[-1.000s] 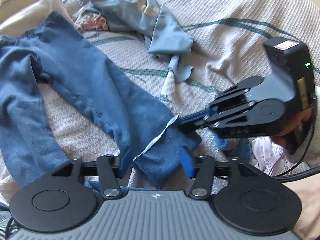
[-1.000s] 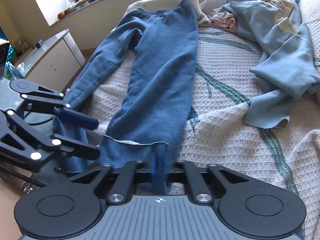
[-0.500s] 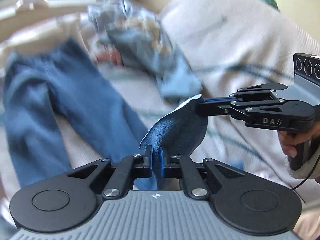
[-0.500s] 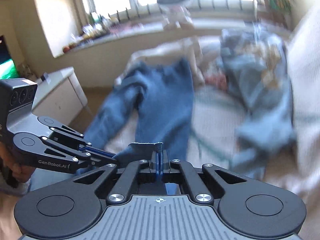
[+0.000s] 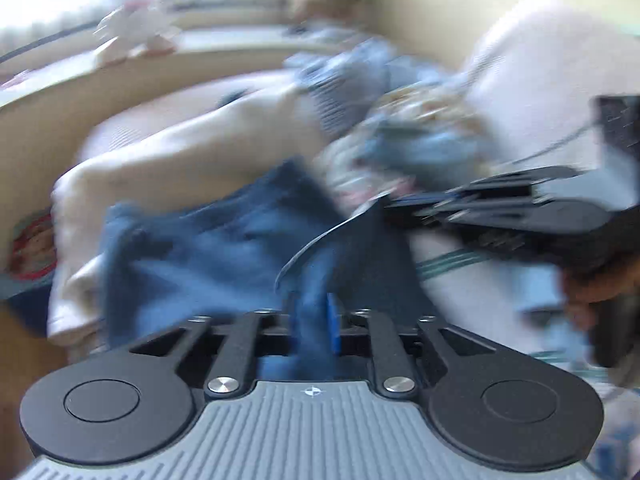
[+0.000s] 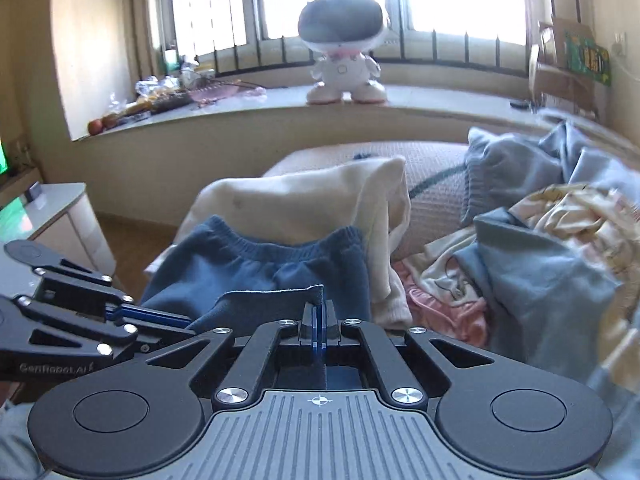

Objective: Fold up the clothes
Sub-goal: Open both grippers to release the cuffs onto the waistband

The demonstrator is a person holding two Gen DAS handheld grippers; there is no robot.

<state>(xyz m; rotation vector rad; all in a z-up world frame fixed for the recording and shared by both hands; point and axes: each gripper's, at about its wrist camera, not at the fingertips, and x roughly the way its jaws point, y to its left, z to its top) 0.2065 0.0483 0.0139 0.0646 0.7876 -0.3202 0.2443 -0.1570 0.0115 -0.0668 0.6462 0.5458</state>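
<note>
Dark blue trousers [image 6: 260,264] lie on the bed, waistband at the far end. My right gripper [image 6: 319,316] is shut on a folded-over hem of one leg, held just short of the waistband; its jaws are starting to open. My left gripper [image 6: 188,322] comes in from the left at the same hem. The left wrist view is blurred: blue trousers [image 5: 208,248] cloth is bunched between the left gripper [image 5: 316,316] pads, and its jaws are opening. The right gripper [image 5: 388,200] pinches the hem's far corner there.
A cream garment [image 6: 304,208] lies behind the waistband. A pile of light blue and patterned clothes [image 6: 540,264] and a pink piece [image 6: 448,308] lie to the right. A toy robot [image 6: 344,52] stands on the windowsill; a white cabinet [image 6: 60,208] is at the left.
Both grippers closed on the leg hem, lifted it and carried it up the bed towards the waistband, doubling the leg over. The left view has blurred with the motion.
</note>
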